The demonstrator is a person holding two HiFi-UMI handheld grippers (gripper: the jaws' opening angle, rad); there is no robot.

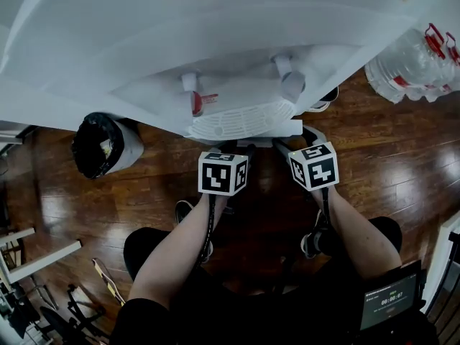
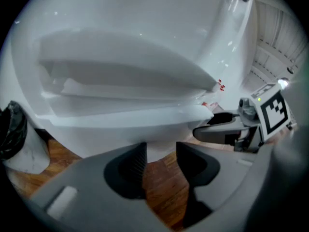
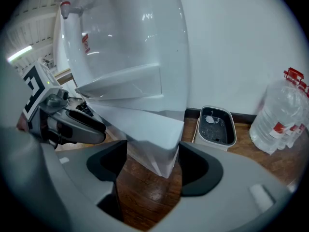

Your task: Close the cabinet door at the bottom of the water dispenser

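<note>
Hovering with fingers (image 2: 131,164) released, left gripper (image 2: 161,152) and right gripper (image 3: 152,154) face the cabinet door (image 3: 149,129) at twelve o'clock, apparently not yet shut.

The white water dispenser (image 2: 135,57) fills most of the view. Below it, the left tongs (image 2: 160,151) have their dark jaws apart, with only the wooden floor (image 2: 161,192) showing between them. The right tongs (image 2: 212,129), with their marker cube (image 2: 274,111), reach in from the right, close under the dispenser's edge. A black-lined bin (image 2: 12,134) stands at far left
</note>
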